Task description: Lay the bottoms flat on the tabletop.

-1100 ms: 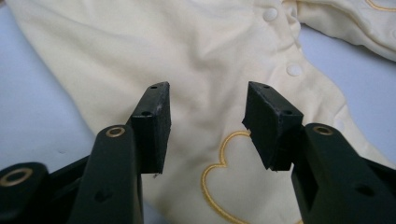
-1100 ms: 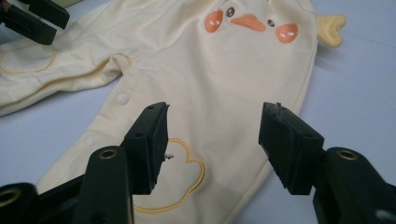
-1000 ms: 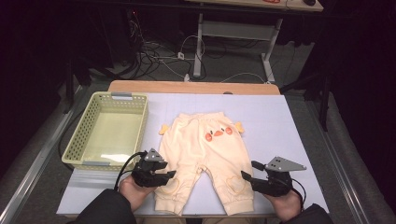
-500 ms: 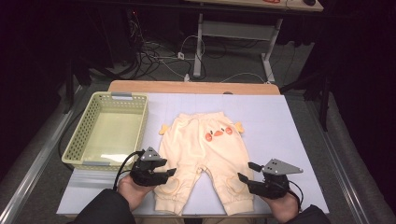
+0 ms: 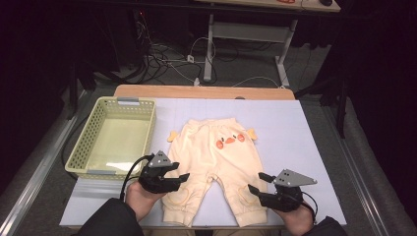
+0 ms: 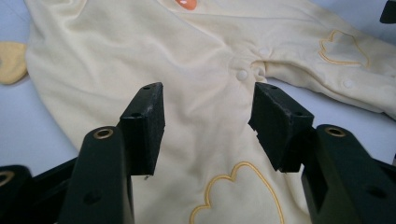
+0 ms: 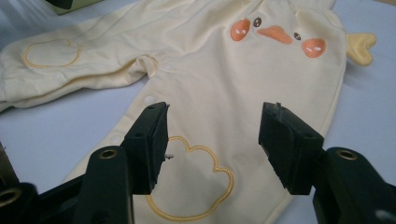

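Cream baby trousers with a duck face lie flat on the pale table cover, legs toward me. My left gripper hovers at the edge of the left leg. Its jaws have just been opening, and in the left gripper view the gripper stands open over the trousers, the pads pinching no cloth. My right gripper is at the right leg's outer edge. In the right gripper view it is open above the trousers, over a yellow embroidered outline.
An empty yellow mesh basket stands at the left of the table. The pale cover has free room to the right of the trousers. Cables and a desk frame lie on the dark floor beyond the far edge.
The right gripper has edged slightly left toward the right trouser leg. The left hand has stayed about where it was. The trousers have not moved.
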A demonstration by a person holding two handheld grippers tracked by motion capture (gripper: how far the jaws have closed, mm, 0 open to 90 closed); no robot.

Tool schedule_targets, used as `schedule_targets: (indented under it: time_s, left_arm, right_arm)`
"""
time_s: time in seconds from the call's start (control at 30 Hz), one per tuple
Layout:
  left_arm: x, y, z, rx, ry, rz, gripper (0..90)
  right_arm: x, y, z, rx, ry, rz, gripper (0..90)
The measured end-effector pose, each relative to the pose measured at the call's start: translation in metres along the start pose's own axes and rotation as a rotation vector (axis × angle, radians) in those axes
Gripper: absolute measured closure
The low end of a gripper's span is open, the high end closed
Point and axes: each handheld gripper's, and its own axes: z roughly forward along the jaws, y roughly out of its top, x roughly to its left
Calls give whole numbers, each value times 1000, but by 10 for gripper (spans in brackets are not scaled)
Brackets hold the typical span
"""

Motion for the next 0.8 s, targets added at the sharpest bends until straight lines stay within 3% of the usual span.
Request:
schedule_targets:
  time_s: [0.27, 0.8]
  left_arm:
    - [6, 11, 1, -10, -10, -18, 430]
    - [9, 36, 1, -38, -22, -4, 415]
  right_arm:
    - [-1, 0, 1, -1, 2, 1, 429]
    - [-1, -1, 1, 2, 2, -1, 427]
